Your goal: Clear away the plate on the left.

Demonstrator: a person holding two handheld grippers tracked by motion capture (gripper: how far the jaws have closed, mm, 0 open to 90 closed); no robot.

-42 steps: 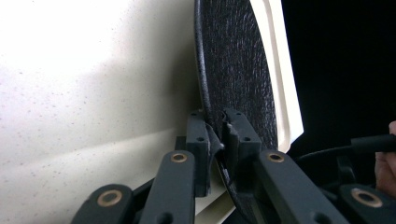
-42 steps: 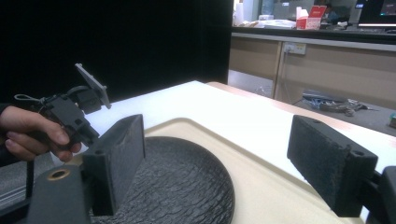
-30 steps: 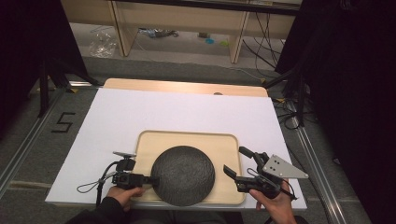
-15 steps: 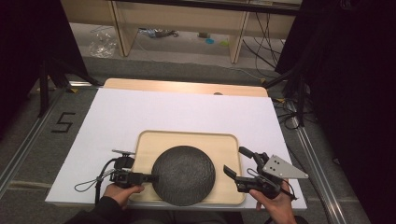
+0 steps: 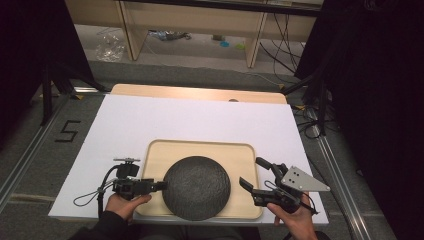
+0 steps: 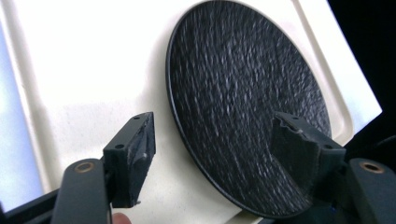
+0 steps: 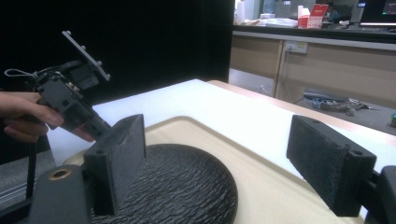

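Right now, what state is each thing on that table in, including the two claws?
Black textured plate: lying flat on the tray, not lifted.
Wooden tray: flat on the white table top.
Left claw: open, at the plate's left rim.
Right claw: open, empty, right of the plate.

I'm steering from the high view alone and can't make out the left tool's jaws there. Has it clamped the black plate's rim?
Observer: No. The left tool is open, and the plate has its rim between the jaws, unclamped.
Operator: And the right tool?
Observer: The right tool is wide open too, aimed across the plate with its jaws clear of it.
Operator: Is the plate smooth?
Observer: No, its top is finely ridged.
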